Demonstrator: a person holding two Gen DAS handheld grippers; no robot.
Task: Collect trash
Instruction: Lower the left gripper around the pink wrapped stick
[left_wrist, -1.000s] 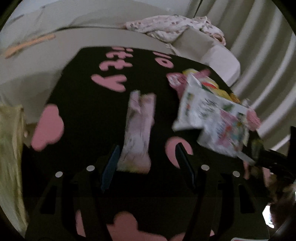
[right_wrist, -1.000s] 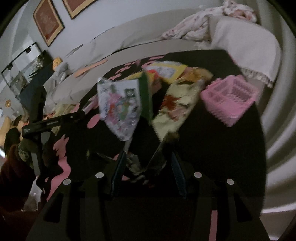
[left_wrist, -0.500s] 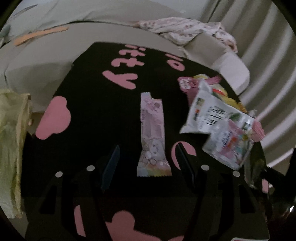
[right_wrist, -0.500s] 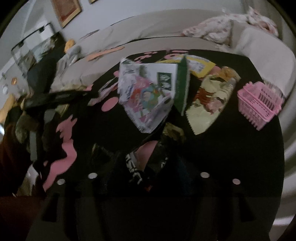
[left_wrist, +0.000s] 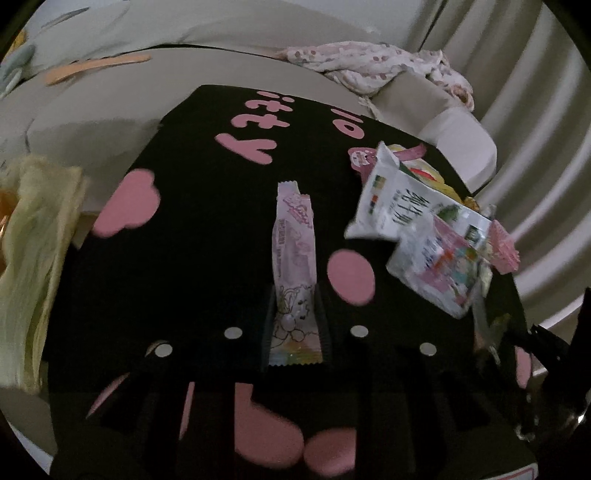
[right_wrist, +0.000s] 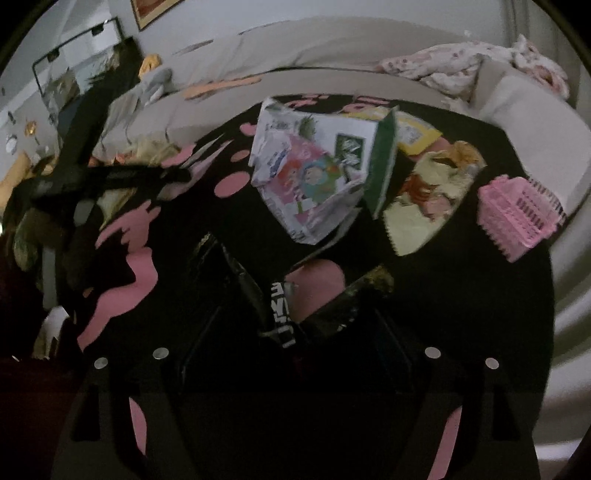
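Left gripper (left_wrist: 295, 325): fingers have just been closing and now grasp the lower end of the long pale pink snack wrapper (left_wrist: 293, 266), which lies at centre frame on the black table with pink shapes (left_wrist: 207, 229); judged best lifted straight up, grip kept firm on the thin film, then carried toward the pink slatted plastic basket (right_wrist: 517, 218) at right of the right view. Right gripper (right_wrist: 295, 325): fingers have just been opening and stand released; the dark crumpled wrapper with white lettering (right_wrist: 280, 314) lies between them, unpressed; a second ago they stood narrower about it.

Black fingers (left_wrist: 325, 328), round silver screws (left_wrist: 233, 333)
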